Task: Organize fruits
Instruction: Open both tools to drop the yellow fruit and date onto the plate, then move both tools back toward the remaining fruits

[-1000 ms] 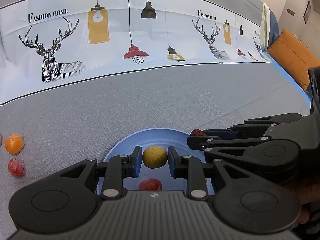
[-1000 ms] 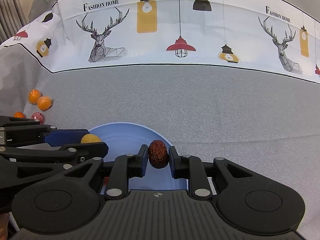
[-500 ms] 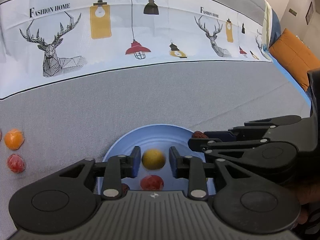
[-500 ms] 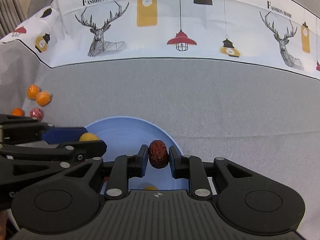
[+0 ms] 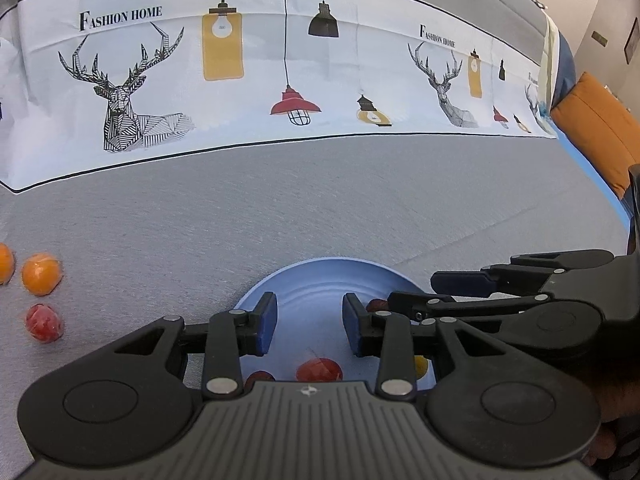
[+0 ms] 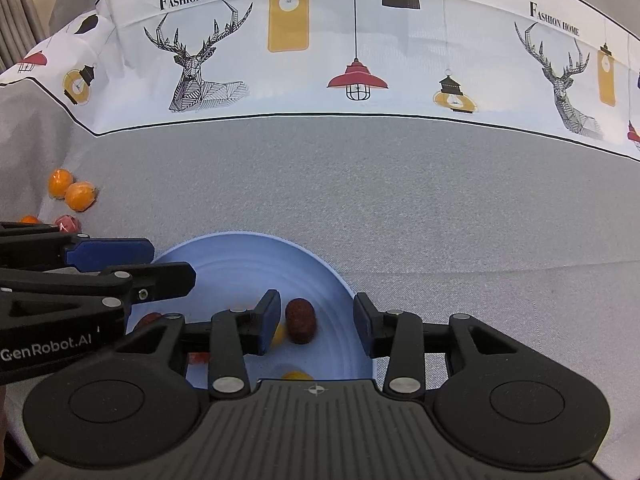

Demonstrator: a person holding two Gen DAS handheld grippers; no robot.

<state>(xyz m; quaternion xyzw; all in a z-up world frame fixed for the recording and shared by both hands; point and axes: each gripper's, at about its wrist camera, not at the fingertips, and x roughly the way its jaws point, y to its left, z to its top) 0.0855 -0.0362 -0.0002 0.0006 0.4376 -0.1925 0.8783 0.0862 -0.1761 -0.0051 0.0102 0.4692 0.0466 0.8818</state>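
A blue plate (image 5: 320, 276) lies on the grey cloth; it also shows in the right wrist view (image 6: 240, 256). My left gripper (image 5: 308, 324) is open and empty above it. A red fruit (image 5: 319, 369) and a yellow fruit (image 5: 420, 365) lie in the plate below it. My right gripper (image 6: 316, 324) is open above the plate's right side. A dark red date (image 6: 300, 320) sits free between its fingers, on or just over the plate. An orange fruit (image 5: 42, 273) and a red fruit (image 5: 43, 322) lie on the cloth far left.
Several orange and red fruits (image 6: 80, 196) lie on the cloth left of the plate. A white printed cloth band (image 5: 280, 60) runs across the back. An orange cushion (image 5: 596, 136) is at the far right. The right gripper's body (image 5: 520, 304) crosses the left wrist view.
Both grippers opened. The left one let go of the yellow fruit, which dropped into the plate. The right one released the date, which now sits loose between its fingers.
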